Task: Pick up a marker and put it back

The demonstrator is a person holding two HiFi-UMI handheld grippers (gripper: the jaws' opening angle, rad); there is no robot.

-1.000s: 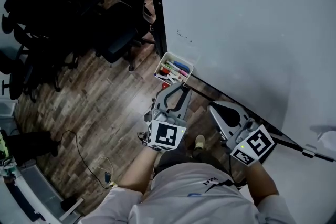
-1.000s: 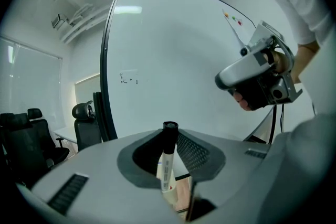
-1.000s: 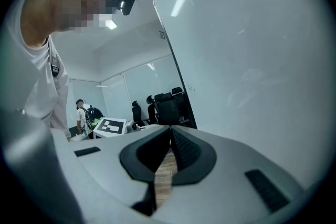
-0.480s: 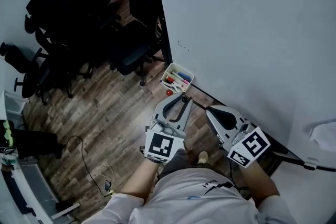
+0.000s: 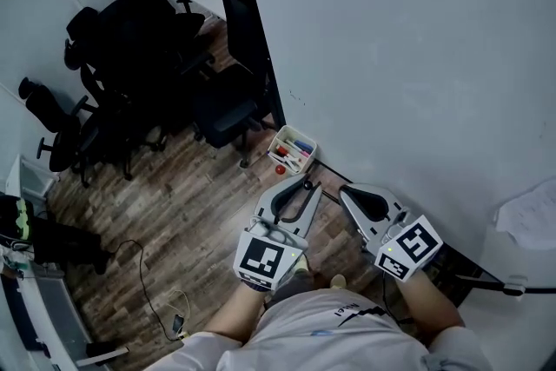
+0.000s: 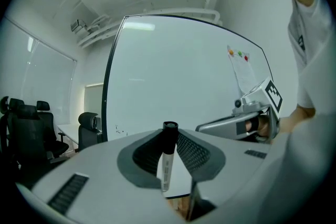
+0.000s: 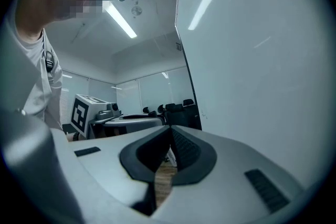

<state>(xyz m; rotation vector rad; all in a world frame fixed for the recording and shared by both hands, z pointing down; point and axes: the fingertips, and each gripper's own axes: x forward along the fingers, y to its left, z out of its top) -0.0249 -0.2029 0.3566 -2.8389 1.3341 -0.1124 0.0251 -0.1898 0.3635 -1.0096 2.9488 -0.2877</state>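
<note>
At the bottom of the head view, the left hand-held gripper (image 5: 306,185) is clamped on a black-capped marker (image 6: 167,157), upright between its pads. A second ago its tips were at the tray; now they are clear of it, so the pick-up looks done and the return remains. At its three o'clock, the right hand-held gripper (image 5: 346,189) has its jaws together, empty. Beyond, at twelve o'clock, the white tray (image 5: 280,137) on the whiteboard (image 5: 391,56) holds several coloured markers (image 5: 295,149).

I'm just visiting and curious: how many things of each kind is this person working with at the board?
grippers: 2 (left gripper, right gripper)
marker, in the left jaws: 1
marker tray: 1, its markers too small to count
whiteboard: 1
Total: 5
</note>
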